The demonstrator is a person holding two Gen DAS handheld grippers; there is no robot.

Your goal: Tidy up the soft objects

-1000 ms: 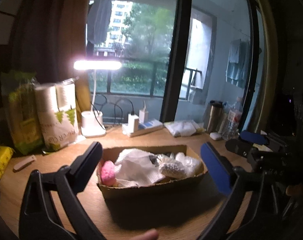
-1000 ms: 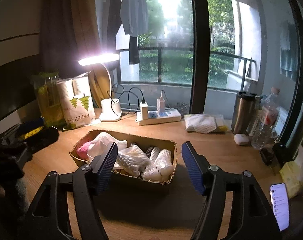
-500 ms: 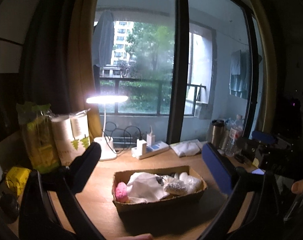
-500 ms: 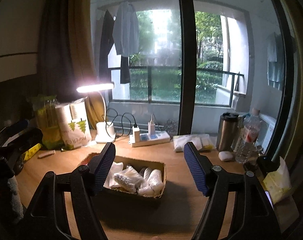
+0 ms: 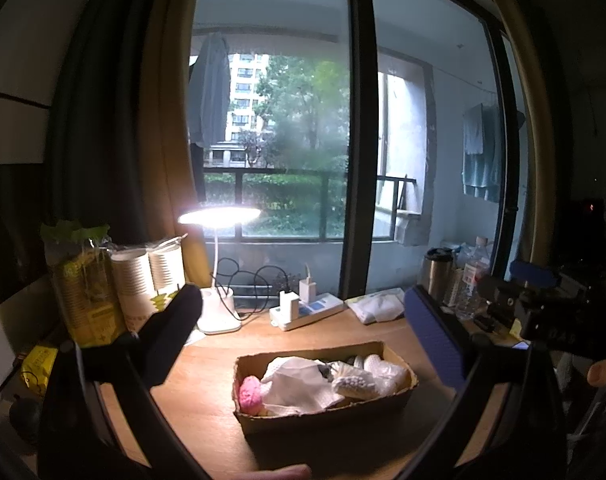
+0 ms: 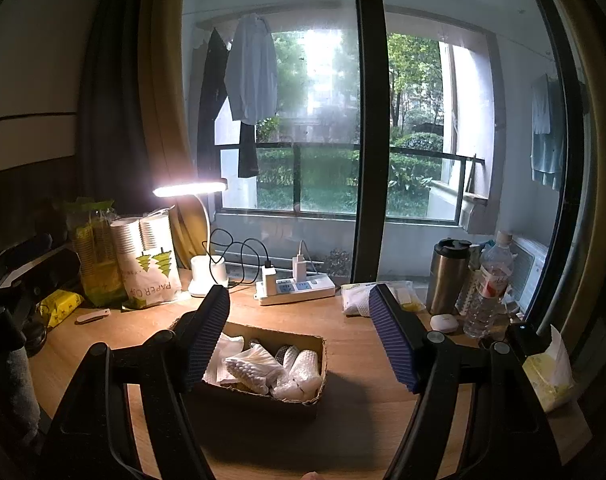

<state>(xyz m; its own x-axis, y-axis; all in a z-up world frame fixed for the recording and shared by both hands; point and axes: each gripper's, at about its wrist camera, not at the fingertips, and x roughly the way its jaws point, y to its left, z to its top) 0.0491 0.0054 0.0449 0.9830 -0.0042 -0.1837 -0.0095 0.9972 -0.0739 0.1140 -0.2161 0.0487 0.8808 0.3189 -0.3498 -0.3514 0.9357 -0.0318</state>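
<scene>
Wooden worktop w/ cardboard box near centre, holding white tissue, bubble-wrap rolls, bag of cotton swabs, pink ball at box's left end. Left gripper & right gripper held above, nothing gripped, jaws wide apart.

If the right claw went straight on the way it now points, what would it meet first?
Probably the cardboard box of soft items, or the power strip behind it; the right claw is open and empty, and depth is unclear.
</scene>
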